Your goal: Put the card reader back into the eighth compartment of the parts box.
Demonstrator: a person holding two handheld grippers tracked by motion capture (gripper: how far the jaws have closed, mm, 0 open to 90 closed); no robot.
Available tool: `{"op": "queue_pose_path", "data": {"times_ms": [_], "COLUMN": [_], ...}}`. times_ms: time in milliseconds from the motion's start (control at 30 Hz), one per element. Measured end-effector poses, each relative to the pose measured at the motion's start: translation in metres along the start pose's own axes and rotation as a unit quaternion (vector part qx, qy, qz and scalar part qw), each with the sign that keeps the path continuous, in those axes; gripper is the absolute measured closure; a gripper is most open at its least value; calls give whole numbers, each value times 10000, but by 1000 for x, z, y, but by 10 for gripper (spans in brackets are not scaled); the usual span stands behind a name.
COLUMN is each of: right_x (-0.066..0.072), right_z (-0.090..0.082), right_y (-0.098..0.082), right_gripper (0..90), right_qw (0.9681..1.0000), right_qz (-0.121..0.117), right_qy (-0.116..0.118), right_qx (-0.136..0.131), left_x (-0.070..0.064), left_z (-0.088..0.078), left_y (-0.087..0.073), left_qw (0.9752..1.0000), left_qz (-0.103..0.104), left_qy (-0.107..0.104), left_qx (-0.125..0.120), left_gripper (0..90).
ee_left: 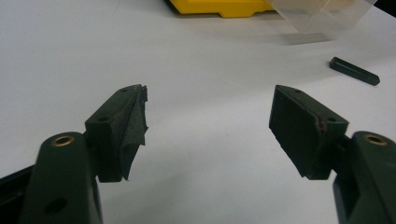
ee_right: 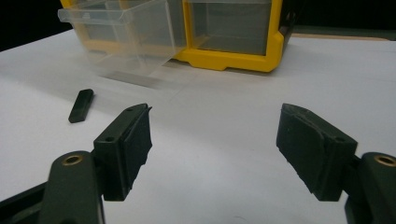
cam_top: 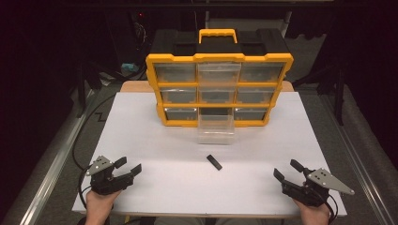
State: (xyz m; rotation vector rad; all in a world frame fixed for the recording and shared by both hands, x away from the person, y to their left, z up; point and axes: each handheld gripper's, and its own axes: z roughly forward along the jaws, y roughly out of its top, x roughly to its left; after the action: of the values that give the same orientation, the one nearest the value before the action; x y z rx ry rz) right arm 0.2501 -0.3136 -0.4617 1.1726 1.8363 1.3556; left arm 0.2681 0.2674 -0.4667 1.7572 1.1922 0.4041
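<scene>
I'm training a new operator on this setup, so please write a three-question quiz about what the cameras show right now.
1. True or false: the left claw is shut on the small black bar.
2. Which drawer of the yellow organizer is pulled out? A) top left B) bottom middle C) middle right
3. Fill in: the black bar lies on the white table, just in front of the clear ____.

Key
1. False: both the left claw and the right claw are open and hold nothing; the bar lies between them, apart from each.
2. B
3. drawer
</scene>
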Motion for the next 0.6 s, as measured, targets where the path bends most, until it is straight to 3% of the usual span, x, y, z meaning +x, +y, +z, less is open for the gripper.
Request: {"op": "queue_pose_path", "data": {"times_ms": [600], "right_x": [10], "right_z": [11], "right_y": [3], "right_gripper": [266], "right_qw": [9997], "right_qz": [-46], "right_qy": [236], "right_qx": [19], "left_x": [0], "left_z": [0], "left_y": [0], "left_qw": [10000], "left_qz": [2], "left_qy": [8], "left_qx": [6], "left_gripper": [283]}}
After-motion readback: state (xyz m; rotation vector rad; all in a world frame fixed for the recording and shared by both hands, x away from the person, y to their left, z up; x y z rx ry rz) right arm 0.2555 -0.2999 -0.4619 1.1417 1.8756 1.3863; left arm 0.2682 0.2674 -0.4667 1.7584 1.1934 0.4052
